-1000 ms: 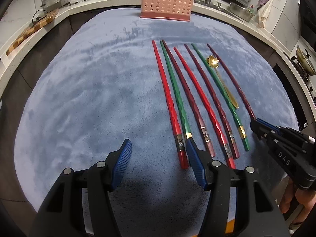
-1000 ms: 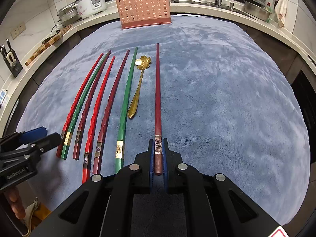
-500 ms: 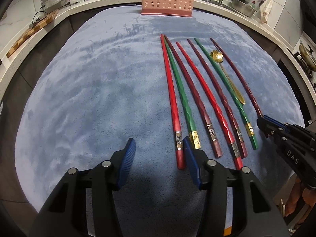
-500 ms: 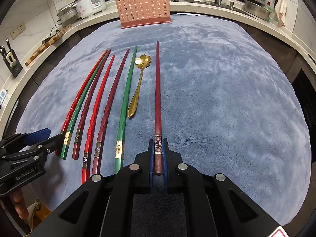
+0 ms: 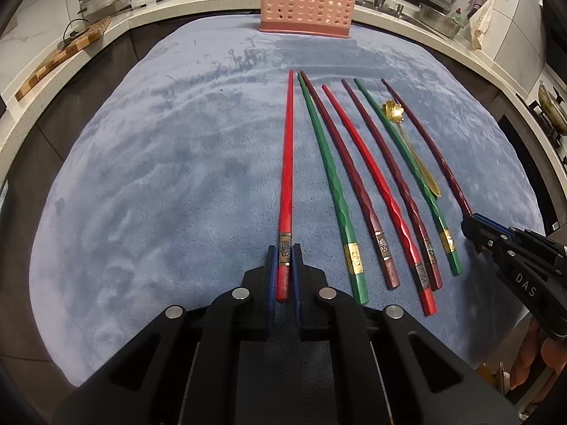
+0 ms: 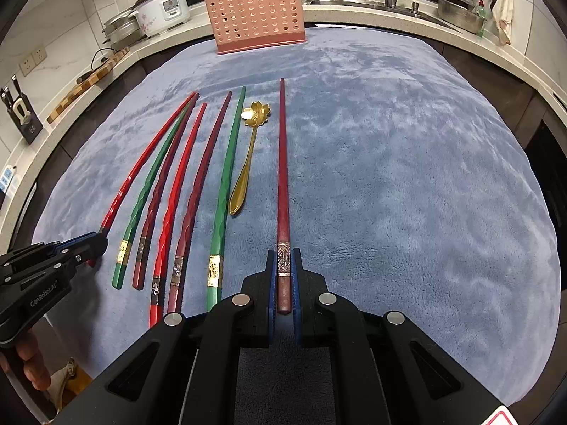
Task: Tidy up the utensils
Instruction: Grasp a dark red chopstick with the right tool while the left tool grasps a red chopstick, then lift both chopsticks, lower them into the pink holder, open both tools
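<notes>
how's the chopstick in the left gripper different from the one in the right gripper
The left gripper is shut on a bright red chopstick; the right gripper is shut on a dark maroon chopstick. The red one is the left end of the row, the maroon one the right end, beyond the gold spoon. Both are gripped near the banded end, tips toward the pink basket.

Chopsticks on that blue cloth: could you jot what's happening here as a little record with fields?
surface: blue cloth
left tongs: just closed on the bright red chopstick
right tongs: shut on a dark red chopstick
lying loose: five more chopsticks and a gold spoon
holder: pink perforated basket, at the cloth's far edge
</notes>
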Motion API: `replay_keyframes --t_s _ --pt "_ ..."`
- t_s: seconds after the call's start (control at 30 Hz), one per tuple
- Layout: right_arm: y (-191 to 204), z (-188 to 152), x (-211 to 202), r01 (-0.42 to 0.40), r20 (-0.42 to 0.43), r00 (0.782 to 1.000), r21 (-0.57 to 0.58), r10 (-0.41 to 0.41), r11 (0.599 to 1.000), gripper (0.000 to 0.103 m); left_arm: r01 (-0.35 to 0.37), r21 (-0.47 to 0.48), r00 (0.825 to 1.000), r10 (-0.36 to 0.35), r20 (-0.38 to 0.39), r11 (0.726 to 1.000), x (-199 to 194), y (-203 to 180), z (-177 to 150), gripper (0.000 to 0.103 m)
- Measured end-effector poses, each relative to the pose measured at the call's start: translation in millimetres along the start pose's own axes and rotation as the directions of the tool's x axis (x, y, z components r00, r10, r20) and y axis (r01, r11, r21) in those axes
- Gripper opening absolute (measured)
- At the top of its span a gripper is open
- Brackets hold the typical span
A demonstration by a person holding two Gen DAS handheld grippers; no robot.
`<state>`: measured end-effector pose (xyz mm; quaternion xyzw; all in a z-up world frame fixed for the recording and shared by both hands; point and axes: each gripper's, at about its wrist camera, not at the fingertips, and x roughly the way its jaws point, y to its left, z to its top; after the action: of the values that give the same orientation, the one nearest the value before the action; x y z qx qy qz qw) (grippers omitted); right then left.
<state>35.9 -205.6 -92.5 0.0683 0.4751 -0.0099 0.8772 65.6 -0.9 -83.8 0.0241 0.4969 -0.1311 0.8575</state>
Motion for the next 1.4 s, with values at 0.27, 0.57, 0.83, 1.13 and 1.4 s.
replay_keyframes --t_s 0.27,0.57,0.83,1.13,1.4 --pt "-7 13 -17 -0.005 0.045 0.999 0.017 0.004 1.000 0.007 -0.017 -0.007 0.999 0.017 0.036 1.000 -14 1 8 0.007" --pt "-17 48 -54 -0.028 0.151 0.988 0.046 0.021 0.999 0.007 -0.009 -0.032 0.991 0.013 0.132 0.999 -46 6 39 0.007" --pt "-24 94 -85 -0.043 0.253 0.967 0.054 0.028 0.998 0.007 -0.003 -0.054 0.973 0.016 0.231 0.999 -76 15 80 0.007" --pt "-35 149 -110 -0.063 0.358 0.933 0.071 0.033 0.995 0.007 0.006 -0.074 0.945 0.018 0.326 0.997 -99 26 132 0.007" --pt "-37 197 -115 -0.080 0.405 0.913 0.074 0.043 0.994 0.007 -0.003 -0.059 0.916 0.026 0.400 0.998 -116 28 185 0.007"
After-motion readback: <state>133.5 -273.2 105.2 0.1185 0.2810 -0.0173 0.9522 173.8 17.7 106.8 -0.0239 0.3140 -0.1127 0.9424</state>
